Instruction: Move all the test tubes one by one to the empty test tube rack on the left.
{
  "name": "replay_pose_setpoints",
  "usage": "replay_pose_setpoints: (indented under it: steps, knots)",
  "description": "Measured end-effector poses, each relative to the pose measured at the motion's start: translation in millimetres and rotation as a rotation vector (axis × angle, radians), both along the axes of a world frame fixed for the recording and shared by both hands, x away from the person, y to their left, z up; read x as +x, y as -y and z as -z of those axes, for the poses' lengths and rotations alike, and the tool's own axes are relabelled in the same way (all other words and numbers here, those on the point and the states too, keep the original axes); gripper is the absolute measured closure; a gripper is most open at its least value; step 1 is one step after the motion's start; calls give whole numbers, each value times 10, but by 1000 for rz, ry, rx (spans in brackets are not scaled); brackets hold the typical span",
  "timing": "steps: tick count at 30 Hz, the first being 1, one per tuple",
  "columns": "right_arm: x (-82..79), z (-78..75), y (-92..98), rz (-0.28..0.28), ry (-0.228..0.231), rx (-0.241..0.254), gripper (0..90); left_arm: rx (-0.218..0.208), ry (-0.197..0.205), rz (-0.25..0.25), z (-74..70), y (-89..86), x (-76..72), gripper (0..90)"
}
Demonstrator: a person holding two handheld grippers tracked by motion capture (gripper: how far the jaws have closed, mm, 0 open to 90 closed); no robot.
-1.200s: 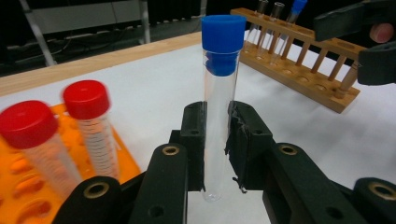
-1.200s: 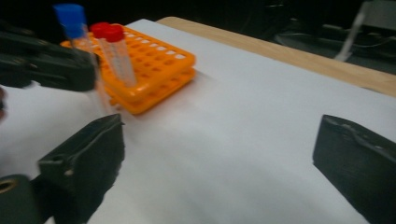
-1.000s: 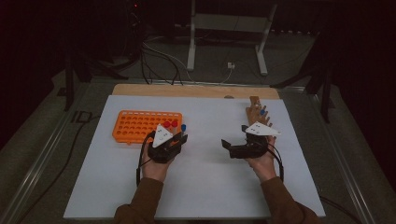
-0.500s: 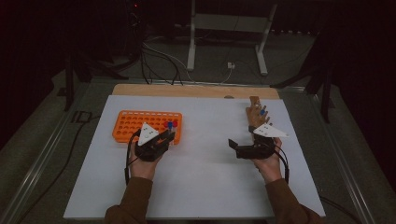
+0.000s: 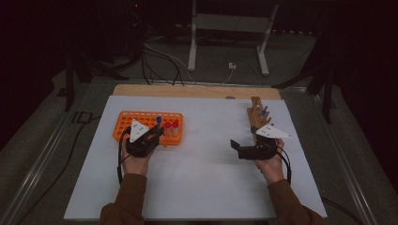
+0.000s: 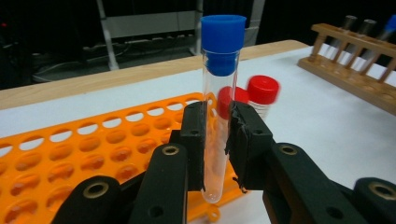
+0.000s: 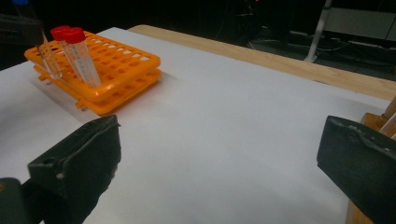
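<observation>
On the white table [image 5: 202, 187] sat an orange rack [image 5: 126, 123], the landmark. Right of the rack, well apart, stood a wooden rack [image 5: 256, 115]. Left gripper [image 6: 217, 140] clamped a blue-capped tube [image 6: 219, 93] upright above the orange rack's near edge, beside two red-capped tubes [image 6: 261, 93]. Right gripper [image 7: 219, 154], far right of the rack, gaped wide, empty.

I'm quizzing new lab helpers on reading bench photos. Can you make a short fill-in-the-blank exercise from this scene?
1. The left tongs are shut on a clear tube with a ____ cap.
2. The plastic rack is coloured ____.
3. The right tongs are ____, with nothing between them.
4. Two tubes with ____ caps stand in the plastic rack.

Missing words: blue; orange; open; red
</observation>
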State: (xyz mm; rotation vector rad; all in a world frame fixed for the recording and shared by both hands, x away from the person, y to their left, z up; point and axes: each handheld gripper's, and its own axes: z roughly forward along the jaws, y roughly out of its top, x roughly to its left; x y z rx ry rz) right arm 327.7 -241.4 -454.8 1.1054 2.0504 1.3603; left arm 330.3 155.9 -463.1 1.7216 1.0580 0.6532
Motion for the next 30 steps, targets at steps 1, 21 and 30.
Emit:
replay_pose_setpoints:
  steps: [1,21,30]
  knots:
    - [0,0,1,0,0,0,1,4,2,-6,5,-6,13,767]
    - [-2,7,7,1,-3,0,1,60,-19,-23,187,39,188,766]
    - [-6,14,-8,-3,-6,-5,1,106,-61,-9,305,50,189,766]
